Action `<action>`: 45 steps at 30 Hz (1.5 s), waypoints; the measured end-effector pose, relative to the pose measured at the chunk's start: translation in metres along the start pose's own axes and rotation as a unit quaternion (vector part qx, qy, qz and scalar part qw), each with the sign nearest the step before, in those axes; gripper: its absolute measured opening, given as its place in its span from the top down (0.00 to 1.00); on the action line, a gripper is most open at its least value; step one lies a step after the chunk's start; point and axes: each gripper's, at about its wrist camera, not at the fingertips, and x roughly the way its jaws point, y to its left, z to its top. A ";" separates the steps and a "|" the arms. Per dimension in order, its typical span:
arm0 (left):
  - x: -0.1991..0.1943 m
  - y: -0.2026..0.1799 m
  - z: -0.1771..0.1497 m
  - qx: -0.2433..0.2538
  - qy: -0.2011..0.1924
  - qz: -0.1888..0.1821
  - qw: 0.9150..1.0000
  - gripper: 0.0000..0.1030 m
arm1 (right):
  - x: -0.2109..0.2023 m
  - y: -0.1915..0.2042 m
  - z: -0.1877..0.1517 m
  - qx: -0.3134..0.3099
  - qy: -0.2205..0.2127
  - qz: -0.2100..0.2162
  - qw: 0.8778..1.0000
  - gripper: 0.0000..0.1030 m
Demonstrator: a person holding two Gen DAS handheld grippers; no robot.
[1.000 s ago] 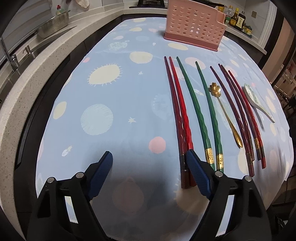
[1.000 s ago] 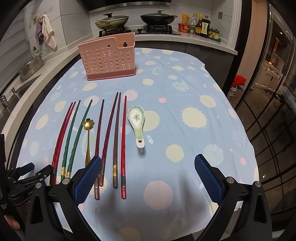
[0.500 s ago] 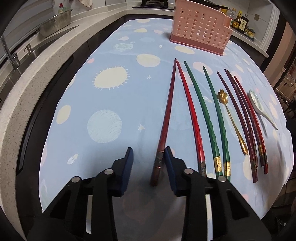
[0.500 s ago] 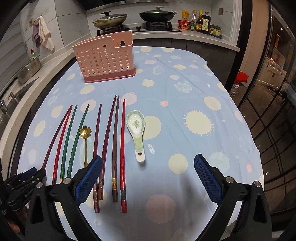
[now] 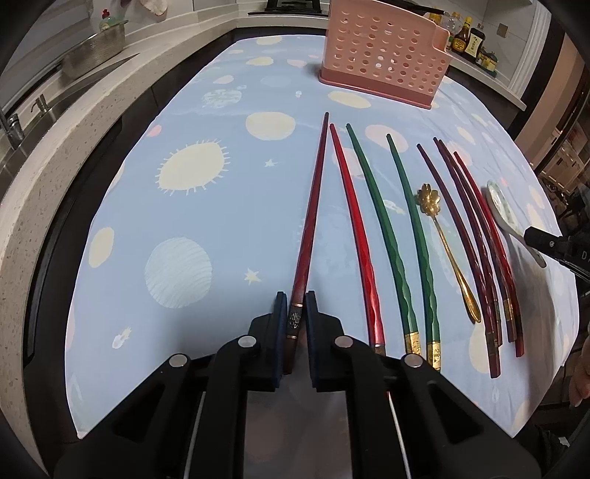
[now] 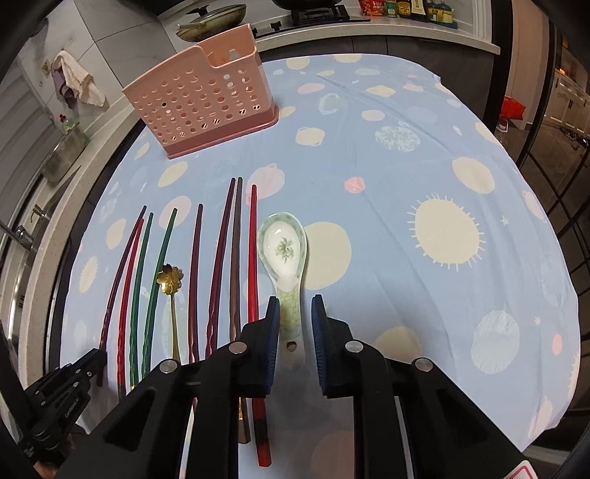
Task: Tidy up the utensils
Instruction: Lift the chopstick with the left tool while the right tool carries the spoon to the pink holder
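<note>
Left tool (image 5: 294, 317) closing on chopstick (image 5: 309, 228), maybe gripping

From my left wrist view, my left gripper (image 5: 295, 313) covers the butt end of the dark red chopstick (image 5: 311, 217) below its banded collar. My right gripper's tip (image 5: 549, 241) cuts across the ceramic spoon (image 5: 499, 206), hiding most of its handle. From my right wrist view, my right gripper (image 6: 294, 313) conceals the lower ends of the gold flower spoon (image 6: 170, 283) and several chopsticks. Labels on the bottles (image 6: 405, 7) are too small to read. The pan (image 6: 212, 16) sits partly behind the pink utensil holder (image 6: 199, 107).
</note>
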 end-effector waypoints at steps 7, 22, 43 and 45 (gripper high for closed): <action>0.001 -0.001 0.001 0.002 0.000 0.002 1.000 0.91 | 0.013 -0.004 -0.006 0.009 0.019 0.012 1.000 0.88; 0.000 0.002 -0.001 -0.009 -0.009 -0.013 1.000 0.90 | 0.013 -0.004 -0.018 0.004 0.014 0.017 1.000 0.92; -0.007 0.010 -0.014 -0.023 -0.022 -0.040 0.999 0.92 | -0.022 -0.004 -0.031 0.003 -0.014 0.014 1.000 0.93; -0.008 0.009 -0.014 -0.019 -0.023 -0.043 0.999 0.93 | -0.025 -0.004 -0.031 0.004 -0.017 0.016 1.000 0.93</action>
